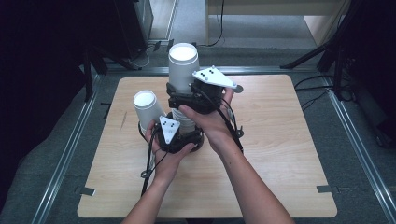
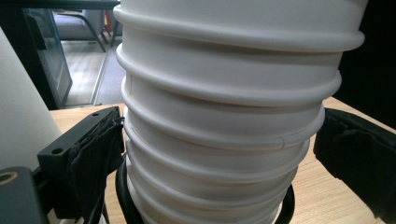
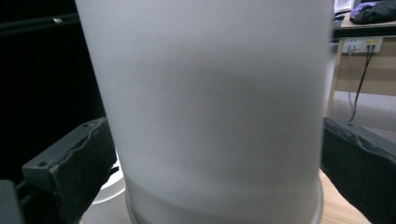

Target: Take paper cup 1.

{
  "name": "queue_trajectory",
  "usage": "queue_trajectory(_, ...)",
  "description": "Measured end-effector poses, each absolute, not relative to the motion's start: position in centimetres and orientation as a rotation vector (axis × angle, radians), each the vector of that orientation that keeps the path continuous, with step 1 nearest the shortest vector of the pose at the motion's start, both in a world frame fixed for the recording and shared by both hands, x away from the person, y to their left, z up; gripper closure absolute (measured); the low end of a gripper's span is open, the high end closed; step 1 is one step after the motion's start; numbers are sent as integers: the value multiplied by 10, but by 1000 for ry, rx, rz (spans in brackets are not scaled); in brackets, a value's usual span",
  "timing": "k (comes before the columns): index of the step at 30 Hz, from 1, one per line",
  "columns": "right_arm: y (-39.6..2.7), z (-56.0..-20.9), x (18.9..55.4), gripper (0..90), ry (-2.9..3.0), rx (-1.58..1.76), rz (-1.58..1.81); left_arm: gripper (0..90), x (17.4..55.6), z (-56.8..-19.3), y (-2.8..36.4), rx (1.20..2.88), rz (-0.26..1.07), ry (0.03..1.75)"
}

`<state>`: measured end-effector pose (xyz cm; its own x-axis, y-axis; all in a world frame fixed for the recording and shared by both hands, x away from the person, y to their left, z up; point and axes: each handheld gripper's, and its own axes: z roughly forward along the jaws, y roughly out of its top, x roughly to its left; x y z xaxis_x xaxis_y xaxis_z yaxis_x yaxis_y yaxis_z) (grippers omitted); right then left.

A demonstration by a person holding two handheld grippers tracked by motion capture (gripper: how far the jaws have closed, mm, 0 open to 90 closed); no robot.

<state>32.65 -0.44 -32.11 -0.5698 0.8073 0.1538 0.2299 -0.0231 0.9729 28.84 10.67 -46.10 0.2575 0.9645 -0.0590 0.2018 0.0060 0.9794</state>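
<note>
You had a light wooden surface [image 1: 280, 154] with rounded corners in front of you. On it stood a stack of white cups [image 1: 185, 122] on a black ring [image 2: 122, 196], with a single white cup [image 1: 145, 109] just beside.

Tall stack of white cups [image 1: 183, 70] upright on wooden table [image 1: 280, 154], centre-left. Right gripper [image 1: 192, 95] clasps stack high up; left gripper [image 1: 173, 136] sits nearer, at stack's base. Single white cup [image 1: 146, 108] just left of stack, tilted, beside left hand [image 1: 166, 156].
</note>
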Motion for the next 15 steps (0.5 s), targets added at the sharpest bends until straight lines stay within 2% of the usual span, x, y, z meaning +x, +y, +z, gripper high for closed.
queue_trajectory(6, -2, -326, 332, 50, 1782, 1101, 1637, 46, 289, -462, 107, 1447, 889, 1160)
queue_trajectory(15, -1, -325, 332, 62, 1777, 1093, 1633, 50, 289, -462, 108, 1450, 893, 1154)
